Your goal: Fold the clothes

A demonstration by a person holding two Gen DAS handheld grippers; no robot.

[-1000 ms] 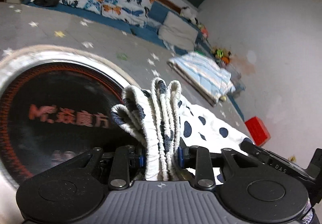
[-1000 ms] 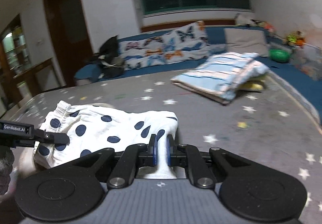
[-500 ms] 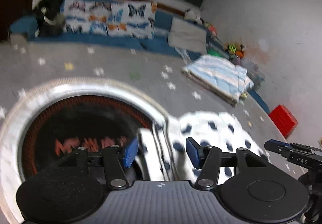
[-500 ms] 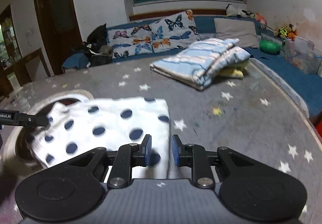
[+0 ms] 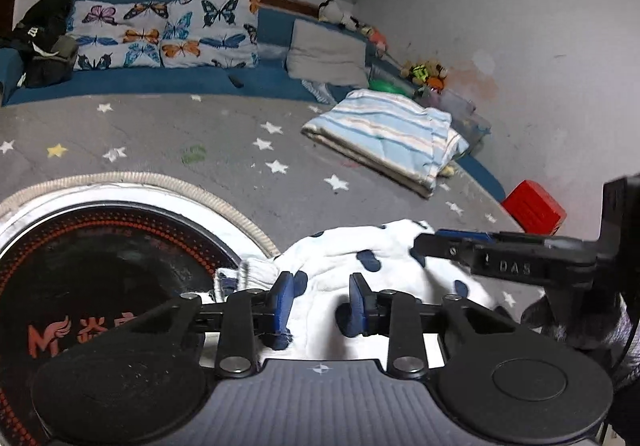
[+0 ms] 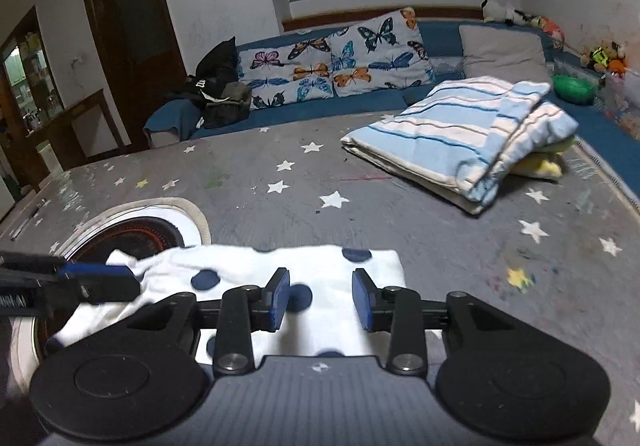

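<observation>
White cotton garment with navy polka dots [image 6: 256, 282] is laid folded on the grey star-printed mat [image 6: 400, 213], at six o'clock. Left gripper [image 5: 319, 304] and right gripper [image 6: 319, 300] are held spread and empty above it, presumably for regrasping.

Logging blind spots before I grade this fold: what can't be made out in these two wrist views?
- Polka-dot garment: its near edge is hidden behind each gripper body in both views, so the fold's layers can't be counted.
- Round induction cooktop: logo cut off by the left gripper and the frame edge in the left view.
- Right gripper: jaws open; whether they touch the cloth is unclear.
- Toys by the wall: too small to identify.
</observation>
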